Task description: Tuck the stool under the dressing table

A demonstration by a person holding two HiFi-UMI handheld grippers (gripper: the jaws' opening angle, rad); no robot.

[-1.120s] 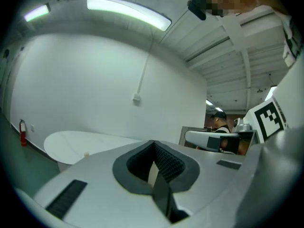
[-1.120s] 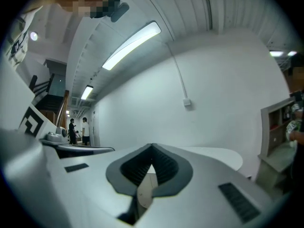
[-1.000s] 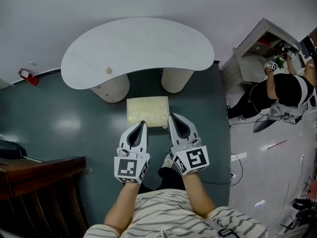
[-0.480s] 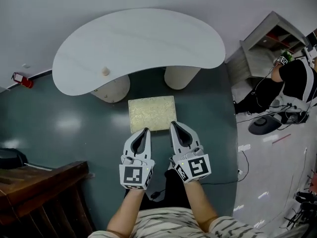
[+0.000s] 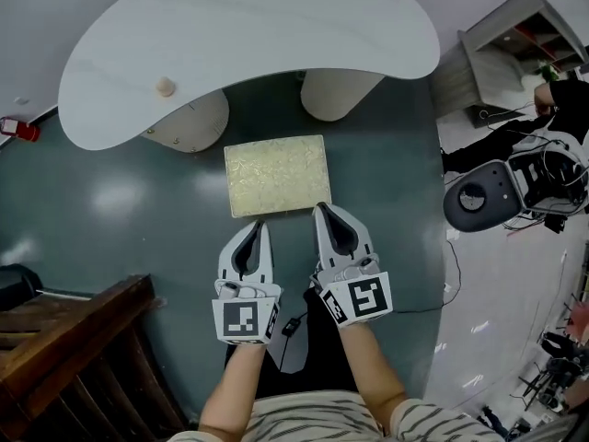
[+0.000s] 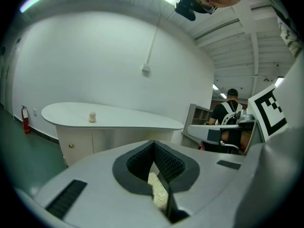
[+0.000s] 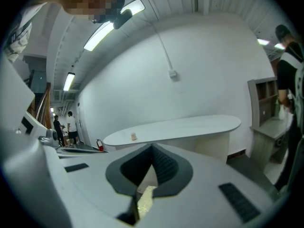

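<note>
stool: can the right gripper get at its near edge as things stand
Probably yes. The right gripper, jaws shut, points at the stool's near edge by its right corner, with nothing in between; whether they touch I can't tell.

no legible txt, no labels, no nos.

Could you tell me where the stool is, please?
In the head view, the stool stands between the dressing table and the left gripper and right gripper.

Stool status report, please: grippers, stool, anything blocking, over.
Left gripper and right gripper shut, empty, tips by near edge of stool. Stool on floor, not yet under dressing table. Gap between pedestals looks open.
</note>
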